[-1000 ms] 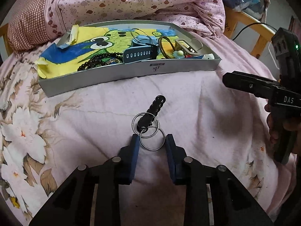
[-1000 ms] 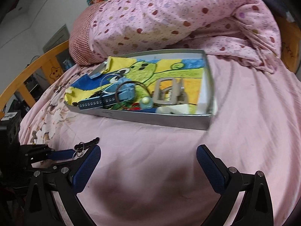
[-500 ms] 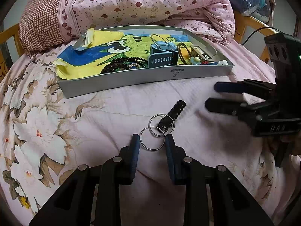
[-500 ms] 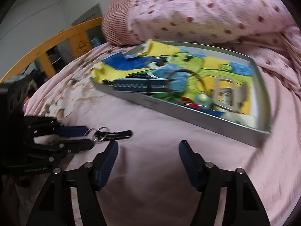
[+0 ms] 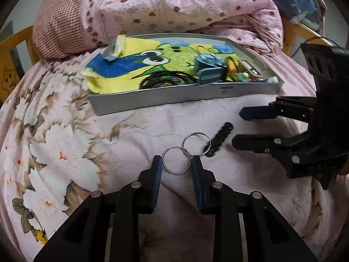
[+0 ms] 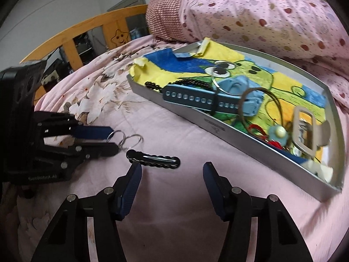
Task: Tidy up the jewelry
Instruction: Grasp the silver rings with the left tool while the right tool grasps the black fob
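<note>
Jewelry is mostly lying in the grey tray (image 5: 174,97) already: beads, a blue watch (image 6: 202,102), a claw clip (image 6: 305,128). Two hoop rings (image 5: 185,152) and a black hair clip (image 5: 219,138) are still sitting on the bedsheet (image 5: 65,135) before the tray's front edge. My left gripper (image 5: 176,163) is pinching one hoop; my right gripper (image 6: 172,171) is half-open, having just been narrowing, holding nothing, its fingers nearing the clip.
</note>
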The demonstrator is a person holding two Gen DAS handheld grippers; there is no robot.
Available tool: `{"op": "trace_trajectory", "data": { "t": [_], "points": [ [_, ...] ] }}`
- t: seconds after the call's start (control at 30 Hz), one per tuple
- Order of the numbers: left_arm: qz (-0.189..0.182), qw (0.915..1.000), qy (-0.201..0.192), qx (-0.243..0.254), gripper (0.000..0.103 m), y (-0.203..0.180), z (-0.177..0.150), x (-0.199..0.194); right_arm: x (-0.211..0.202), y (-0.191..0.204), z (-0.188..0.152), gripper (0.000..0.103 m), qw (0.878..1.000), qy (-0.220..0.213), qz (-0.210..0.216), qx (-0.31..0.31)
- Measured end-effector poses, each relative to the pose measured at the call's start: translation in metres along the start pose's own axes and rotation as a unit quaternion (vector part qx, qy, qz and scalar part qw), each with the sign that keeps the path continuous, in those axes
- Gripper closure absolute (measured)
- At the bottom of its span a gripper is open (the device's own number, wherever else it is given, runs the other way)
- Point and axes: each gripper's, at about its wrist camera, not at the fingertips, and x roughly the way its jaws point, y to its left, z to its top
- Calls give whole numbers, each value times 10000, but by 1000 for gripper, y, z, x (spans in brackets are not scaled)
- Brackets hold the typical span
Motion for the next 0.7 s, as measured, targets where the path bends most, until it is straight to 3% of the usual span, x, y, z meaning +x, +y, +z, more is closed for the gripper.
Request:
{"op": "trace_trajectory", "data": {
  "t": [0.4,0.7],
  "points": [
    [214,9987,22,-463,80,31,-1,-5,17,16,9,46,9995,135,86,-260],
    [234,9984,-4,-521,80,35,-1,-5,24,30,9,47,9982,167,-457,-359]
  ]
}}
